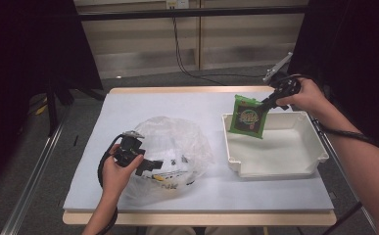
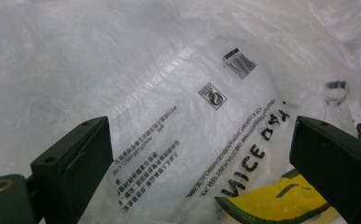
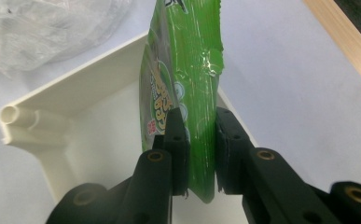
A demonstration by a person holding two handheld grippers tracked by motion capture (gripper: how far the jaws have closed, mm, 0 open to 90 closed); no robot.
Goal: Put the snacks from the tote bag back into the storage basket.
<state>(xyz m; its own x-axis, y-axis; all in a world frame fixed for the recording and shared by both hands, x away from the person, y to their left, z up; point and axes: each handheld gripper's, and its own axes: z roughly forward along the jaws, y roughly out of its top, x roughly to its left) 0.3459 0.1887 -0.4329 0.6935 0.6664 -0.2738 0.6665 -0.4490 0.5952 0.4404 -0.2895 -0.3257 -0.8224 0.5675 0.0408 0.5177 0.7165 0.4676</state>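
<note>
A green snack packet hangs over the back left part of the white tray, held by its upper right corner in my right gripper. In the right gripper view the jaws are shut on the green packet, above the tray's corner. A crumpled clear plastic bag with black print lies on the table's left half. My left gripper is pressed against the bag's front left side. Seen from the left gripper view, its jaws stand wide apart against the bag, with a yellow item showing through the plastic.
A pale blue mat covers the wooden table. Black cables trail from both grippers. Dark curtains hang at left and right, and a metal rail runs along the table's left side.
</note>
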